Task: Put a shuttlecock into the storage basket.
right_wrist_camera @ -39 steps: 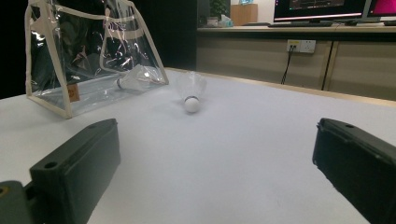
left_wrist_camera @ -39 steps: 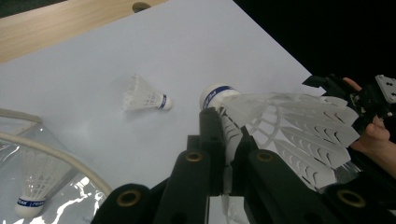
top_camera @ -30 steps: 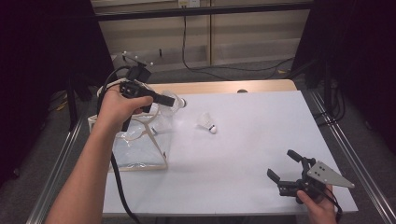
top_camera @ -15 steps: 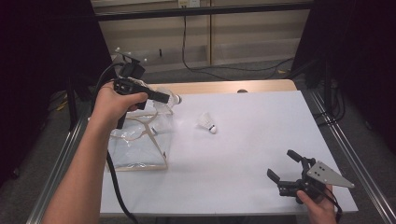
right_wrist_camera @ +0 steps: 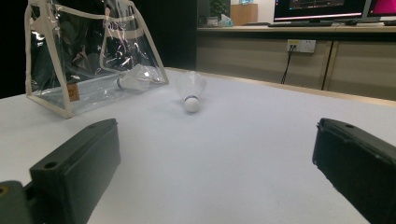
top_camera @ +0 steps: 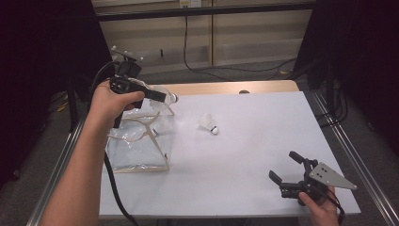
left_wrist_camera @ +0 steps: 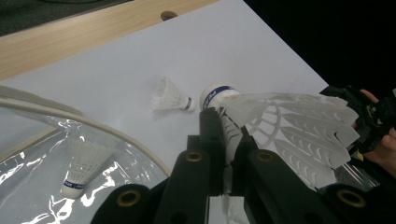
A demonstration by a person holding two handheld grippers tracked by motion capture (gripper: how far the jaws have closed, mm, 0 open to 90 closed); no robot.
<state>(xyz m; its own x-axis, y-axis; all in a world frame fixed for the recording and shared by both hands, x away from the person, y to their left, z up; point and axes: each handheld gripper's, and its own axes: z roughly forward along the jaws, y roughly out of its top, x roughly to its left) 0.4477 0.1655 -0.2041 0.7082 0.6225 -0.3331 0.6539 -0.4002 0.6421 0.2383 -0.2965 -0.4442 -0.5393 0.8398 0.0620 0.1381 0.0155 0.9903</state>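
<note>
My left gripper (top_camera: 161, 96) hangs over the far edge of a clear bag (top_camera: 136, 146), shut on the feathers of a white shuttlecock (top_camera: 172, 98). In the left gripper view the jaws (left_wrist_camera: 225, 140) pinch the feather skirt of that shuttlecock (left_wrist_camera: 299, 123), cork end pointing away. A second shuttlecock (top_camera: 207, 124) (left_wrist_camera: 170, 97) lies on the white table. A third one (left_wrist_camera: 80, 169) (right_wrist_camera: 135, 79) lies inside the bag (right_wrist_camera: 70, 93). My right gripper (top_camera: 283, 165) (right_wrist_camera: 217, 140) rests open near the front right corner, nothing between its jaws, facing the loose shuttlecock (right_wrist_camera: 190, 93).
The white table top (top_camera: 254, 141) has a wooden strip (top_camera: 226, 88) along its far edge and metal rails at both sides. The bag's cream-trimmed rim (left_wrist_camera: 93, 123) stands open at the table's left. Cables trail from both grippers.
The left hand has shifted a little up and toward the far left, shuttlecock still in its jaws. The right gripper has stayed put.
</note>
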